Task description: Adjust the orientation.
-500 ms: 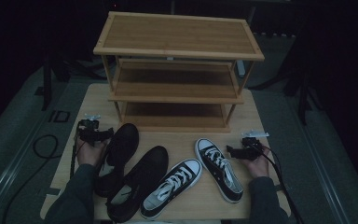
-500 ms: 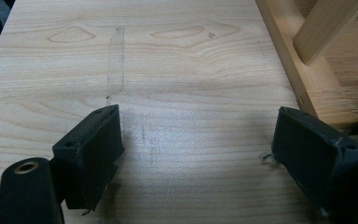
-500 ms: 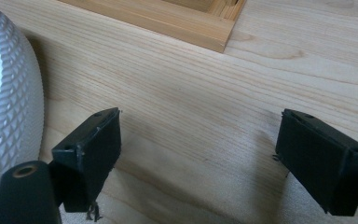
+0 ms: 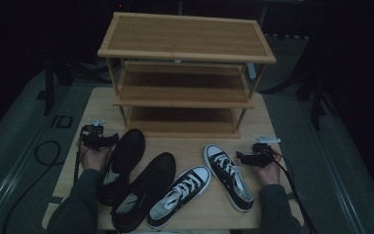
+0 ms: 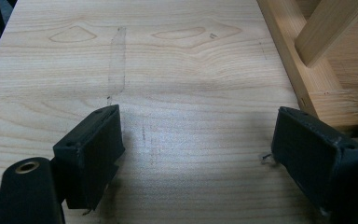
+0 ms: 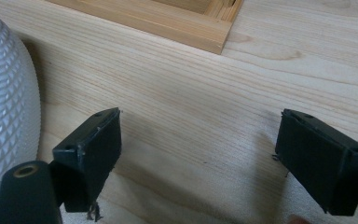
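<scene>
Shoes lay in a loose row across the near half of the pale wooden tabletop [image 4: 185, 146] in the high view: two black leather shoes, smooth and rounded, on the left, the outer one [image 4: 124, 163] just beside the left claw [image 4: 108, 140], the inner one [image 4: 143, 197] angled toward the middle. To their right sat two black canvas sneakers with white laces and white rubber toe caps, one [image 4: 177, 195] pointing up and right, the other [image 4: 229, 178] pointing up and left, its toe near the right claw [image 4: 241, 158]. Behind them stood a three-tier shoe rack [image 4: 185, 48] of slatted light wood with square posts. Each claw was held in a hand, jaws wide apart and holding nothing.

From the left gripper view, the two blocky black jaws of the left claw [image 5: 196, 149] stood spread wide over bare, grained wood marked with oval knots. A squared leg and a slanting brace of the rack [image 5: 307, 60] showed at the upper right.

From the right gripper view, the right claw [image 6: 198, 154] was likewise fully parted above bare planking, nothing between its flat matte pads. A white rubber toe cap [image 6: 7, 107], ribbed with a fine diamond pattern, curved in at the left edge, close to the left jaw; the rack's base rail [image 6: 168, 21] ran across the top
</scene>
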A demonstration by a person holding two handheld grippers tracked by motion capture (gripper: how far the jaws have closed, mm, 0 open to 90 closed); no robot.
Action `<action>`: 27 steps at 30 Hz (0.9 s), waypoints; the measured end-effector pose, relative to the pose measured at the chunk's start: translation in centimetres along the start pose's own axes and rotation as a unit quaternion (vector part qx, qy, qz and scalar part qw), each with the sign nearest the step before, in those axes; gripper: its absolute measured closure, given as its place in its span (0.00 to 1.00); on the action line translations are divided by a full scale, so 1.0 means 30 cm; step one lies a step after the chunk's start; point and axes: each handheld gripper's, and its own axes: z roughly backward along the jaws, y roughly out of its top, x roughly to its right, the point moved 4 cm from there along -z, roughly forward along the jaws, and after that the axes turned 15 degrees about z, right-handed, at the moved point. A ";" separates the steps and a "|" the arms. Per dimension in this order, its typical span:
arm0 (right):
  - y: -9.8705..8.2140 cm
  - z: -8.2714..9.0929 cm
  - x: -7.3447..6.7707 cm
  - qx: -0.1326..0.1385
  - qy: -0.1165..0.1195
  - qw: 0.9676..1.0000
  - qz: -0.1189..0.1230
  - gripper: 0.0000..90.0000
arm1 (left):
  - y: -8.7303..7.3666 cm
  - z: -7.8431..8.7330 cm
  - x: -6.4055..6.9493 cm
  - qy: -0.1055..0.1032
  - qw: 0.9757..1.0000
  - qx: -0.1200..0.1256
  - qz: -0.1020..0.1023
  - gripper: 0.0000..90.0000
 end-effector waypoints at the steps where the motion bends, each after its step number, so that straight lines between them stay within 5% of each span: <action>1: 0.000 0.000 0.000 0.000 -0.001 1.000 -0.001 0.16 | 0.002 0.002 0.000 0.001 1.000 -0.003 0.001 0.20; 5: -0.003 0.006 0.005 0.004 -0.016 1.000 -0.014 0.25 | 0.007 0.011 0.006 0.000 1.000 -0.014 -0.003 0.28; 13: -0.001 0.004 0.000 0.002 -0.008 1.000 -0.007 0.20 | 0.011 0.028 0.013 -0.009 0.999 -0.038 -0.019 0.49; 18: -0.001 0.004 0.001 0.002 -0.008 1.000 -0.006 0.20 | 0.022 0.054 0.012 -0.025 0.998 -0.047 -0.013 0.51; 27: -0.001 0.003 0.002 0.003 -0.004 1.000 -0.003 0.20 | 0.062 0.144 0.012 -0.057 0.996 -0.051 -0.037 0.52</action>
